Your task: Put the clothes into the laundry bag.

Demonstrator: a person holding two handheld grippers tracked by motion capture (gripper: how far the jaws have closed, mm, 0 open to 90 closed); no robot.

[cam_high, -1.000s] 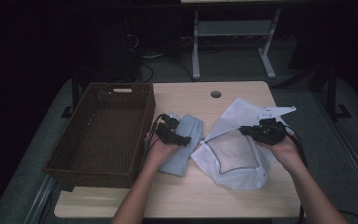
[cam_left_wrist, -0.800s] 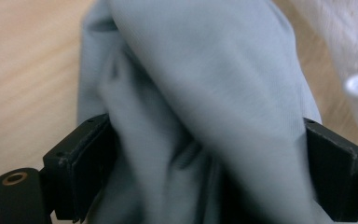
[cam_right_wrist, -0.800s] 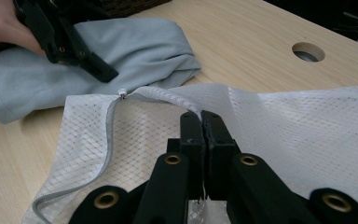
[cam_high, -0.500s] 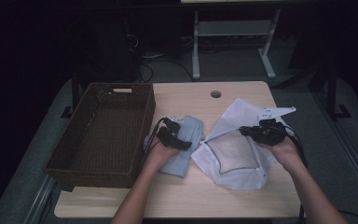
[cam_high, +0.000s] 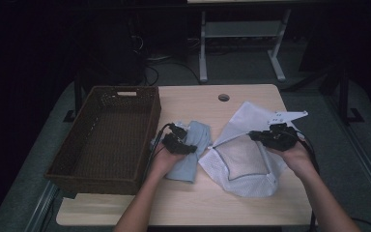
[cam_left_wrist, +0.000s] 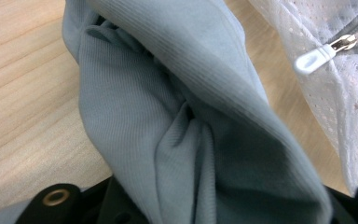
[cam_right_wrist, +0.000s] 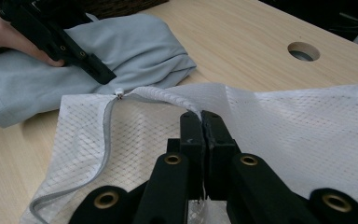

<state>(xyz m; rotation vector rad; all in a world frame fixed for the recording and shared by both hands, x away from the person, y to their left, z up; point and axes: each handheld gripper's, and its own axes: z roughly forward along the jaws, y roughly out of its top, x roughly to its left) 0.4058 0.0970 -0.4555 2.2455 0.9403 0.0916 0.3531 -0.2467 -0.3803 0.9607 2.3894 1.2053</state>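
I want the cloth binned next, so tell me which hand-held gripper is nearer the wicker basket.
Left. The left hand-held gripper grips the blue-grey cloth just beside the wicker basket; the right hand-held gripper pinches the white mesh bag farther off.

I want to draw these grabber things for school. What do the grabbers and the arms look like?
Both are black. The right gripper has two flat, straight black jaws with round brass-coloured rivets near their base. The left gripper is black as well, with the same brassy rivets, and a thin black cable trails from it. Another black cable hangs from the right one. The person's forearms are bare, with no sleeves in view.
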